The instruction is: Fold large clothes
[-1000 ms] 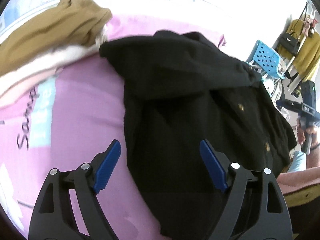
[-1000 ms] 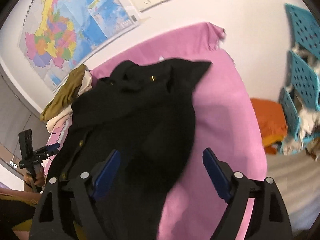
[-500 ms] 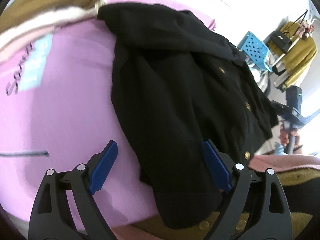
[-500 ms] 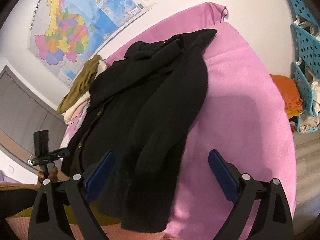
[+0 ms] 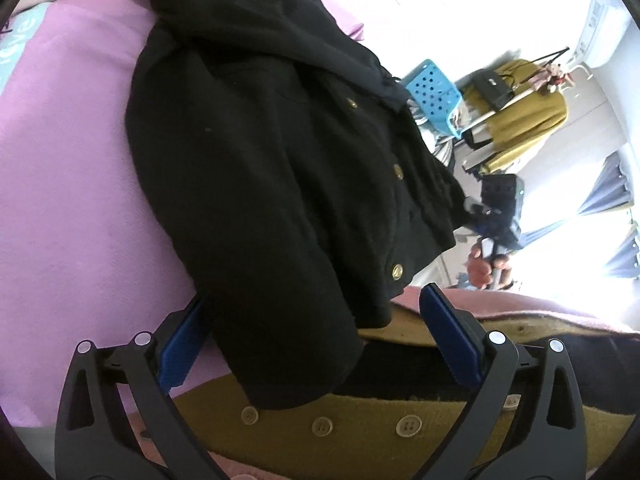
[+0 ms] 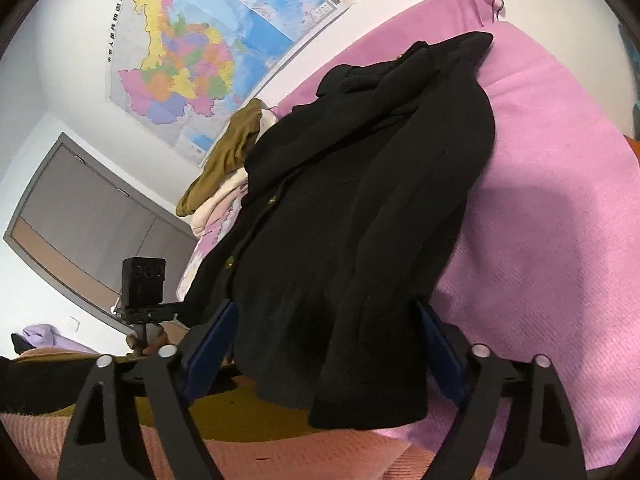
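Fingers (image 5: 184, 352) of the left gripper (image 5: 316, 344) are spreading wide, with the near hem of the black coat (image 5: 260, 152) between them but not pinched; fingers (image 6: 210, 356) of the right gripper (image 6: 326, 356) are closing around the sleeve end without yet pressing it. Over the last second both grippers have dropped toward the coat's near edge, so a two-handed pickup of the hem for the first fold looks next. The coat lies spread on the pink bed (image 6: 560, 220). Lettering on the wall map (image 6: 192, 52) is too small to read.

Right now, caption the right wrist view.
Closing right gripper straddles black coat hem on pink bedspread.
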